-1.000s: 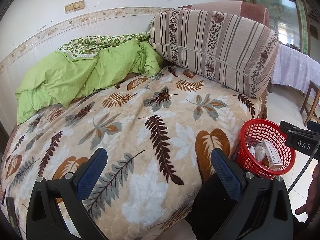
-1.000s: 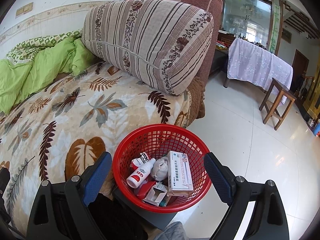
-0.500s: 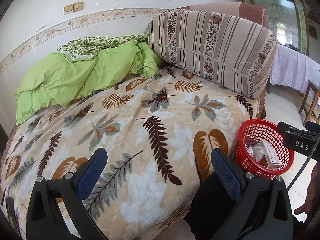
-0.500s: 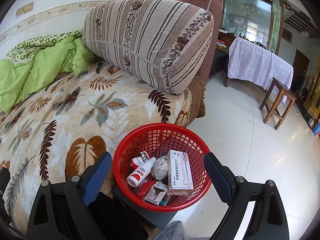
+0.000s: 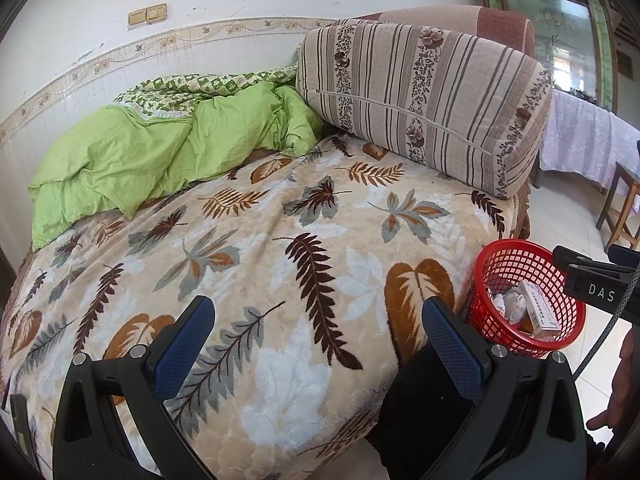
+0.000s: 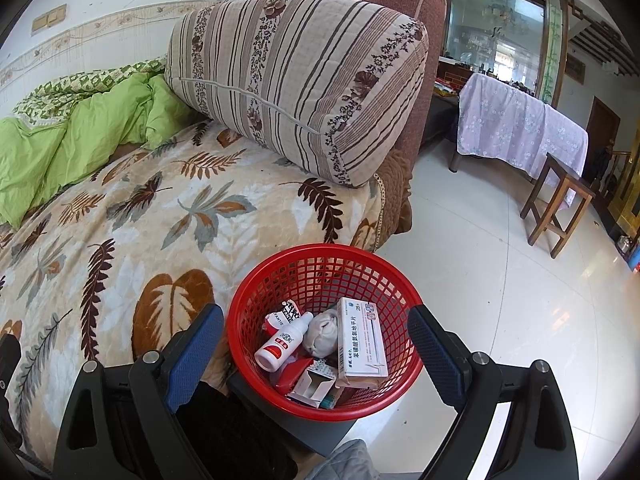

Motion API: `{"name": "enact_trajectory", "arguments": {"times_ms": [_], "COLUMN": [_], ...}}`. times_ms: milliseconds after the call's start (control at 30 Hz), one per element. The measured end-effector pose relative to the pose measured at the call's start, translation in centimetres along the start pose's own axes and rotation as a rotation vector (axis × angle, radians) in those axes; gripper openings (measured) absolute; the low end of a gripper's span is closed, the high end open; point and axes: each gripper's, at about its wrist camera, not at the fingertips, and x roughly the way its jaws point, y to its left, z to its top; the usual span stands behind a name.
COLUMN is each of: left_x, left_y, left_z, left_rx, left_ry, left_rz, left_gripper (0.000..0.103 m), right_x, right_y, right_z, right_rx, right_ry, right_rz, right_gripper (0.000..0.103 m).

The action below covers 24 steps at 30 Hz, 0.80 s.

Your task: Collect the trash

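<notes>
left gripper point(image 5: 318, 344): held low at the near edge of the bed, looking forward and slightly down across the leaf-print blanket point(image 5: 280, 248); jaws spread wide with nothing between them, blue pads point(image 5: 184, 346) over the blanket.
right gripper point(image 6: 316, 354): held above the red basket point(image 6: 326, 264), tilted down into it; jaws wide apart, straddling the near rim without a grip on it; whether a pad touches the rim i cannot tell.
right gripper from the left view point(image 5: 592, 284): a black body marked "das" reaching in from the right edge, over the far side of the red basket point(image 5: 508, 264); a hand point(image 5: 618, 392) shows partly at the lower right edge.
red basket: sits just beside the bed's near corner, on a dark grey stand point(image 6: 288, 420) above the pale tiled floor point(image 6: 500, 300).
trash in basket: a white bottle with a red label point(image 6: 282, 342) lying tilted, a crumpled grey-white wad point(image 6: 322, 334), a long white medicine box point(image 6: 360, 340) leaning on the right wall, a small open carton point(image 6: 314, 386), red wrappers point(image 6: 286, 316) underneath.
bed: green quilt point(image 5: 160, 156) bunched at the far left against the wall; striped cushion point(image 5: 424, 108) propped against the brown headrest point(image 6: 404, 8).
room beyond: a table under a lilac cloth point(image 6: 520, 128), a wooden stool point(image 6: 560, 204) near it.
</notes>
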Motion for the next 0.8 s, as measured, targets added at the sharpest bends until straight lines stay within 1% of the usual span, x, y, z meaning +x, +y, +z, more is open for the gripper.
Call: {"name": "enact_trajectory", "arguments": {"times_ms": [800], "left_x": [-0.11], "left_y": [-0.02], "left_z": [-0.03], "left_rx": [-0.001], "left_ry": [-0.005], "left_rz": [0.002], "left_gripper": [0.103], "right_x": [0.06], "right_y": [-0.01], "right_z": [0.12], "right_rx": [-0.001], "right_ry": [0.003], "right_rz": [0.003], "right_gripper": [0.095]}}
